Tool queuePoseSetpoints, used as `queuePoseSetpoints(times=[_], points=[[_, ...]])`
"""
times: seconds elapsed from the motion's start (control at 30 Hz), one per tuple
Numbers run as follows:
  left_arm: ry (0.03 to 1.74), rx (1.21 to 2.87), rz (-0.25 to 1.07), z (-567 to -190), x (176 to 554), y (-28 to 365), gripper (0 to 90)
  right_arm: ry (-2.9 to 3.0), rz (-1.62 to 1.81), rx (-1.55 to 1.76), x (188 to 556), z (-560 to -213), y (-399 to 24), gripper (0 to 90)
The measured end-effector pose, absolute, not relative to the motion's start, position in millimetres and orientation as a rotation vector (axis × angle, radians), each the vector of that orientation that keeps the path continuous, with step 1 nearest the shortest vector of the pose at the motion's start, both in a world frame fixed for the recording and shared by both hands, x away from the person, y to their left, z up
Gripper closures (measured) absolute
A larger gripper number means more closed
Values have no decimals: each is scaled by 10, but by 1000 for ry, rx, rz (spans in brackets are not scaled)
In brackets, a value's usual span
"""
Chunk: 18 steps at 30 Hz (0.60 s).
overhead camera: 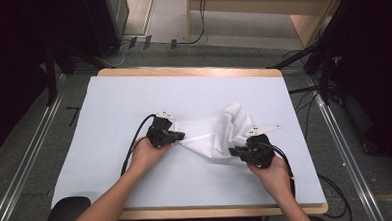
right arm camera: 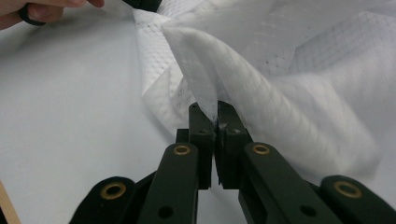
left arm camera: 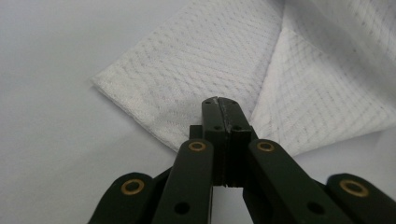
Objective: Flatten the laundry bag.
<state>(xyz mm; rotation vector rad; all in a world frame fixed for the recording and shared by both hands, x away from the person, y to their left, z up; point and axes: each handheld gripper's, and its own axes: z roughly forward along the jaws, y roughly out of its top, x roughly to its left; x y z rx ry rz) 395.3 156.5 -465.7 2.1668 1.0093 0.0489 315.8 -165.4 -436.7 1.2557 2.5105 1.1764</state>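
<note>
High view first: a white cloth lies bunched near the middle of a pale blue table cover, and both tools are on it. Left gripper sits at the cloth's left edge, its jaws pointing right into the fabric, the person's left hand wrapped round the body. Right gripper comes in at the cloth's lower right edge, jaws pointing left, with the right hand behind it. A fold of cloth stands up between the two tools, toward the far side.

Left gripper view now: the left gripper has its jaws pressed tight together, no gap between them (whether a thin edge of fabric is nipped between the tips, I cannot tell). The tips rest right over a folded corner of the cloth, which lies flat on the cover.

Right gripper view: the right gripper is clamped on a raised ridge of cloth, with only a narrow slit between the jaws where the fabric runs down into it. That ridge stretches away, pulled up off the cover, toward the other hand at the top left corner.
</note>
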Motion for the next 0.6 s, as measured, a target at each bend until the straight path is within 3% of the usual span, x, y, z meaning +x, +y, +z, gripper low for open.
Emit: queuePoseSetpoints(times=[0.23,0.6], points=[[1015,2171,31,-4651,3975,1563,900,2445,1260,1246,3093,-4162,-1720,721],[1023,2164,25,-4652,3974,1562,900,2367,1290,1206,3085,-3878,-1813,638]])
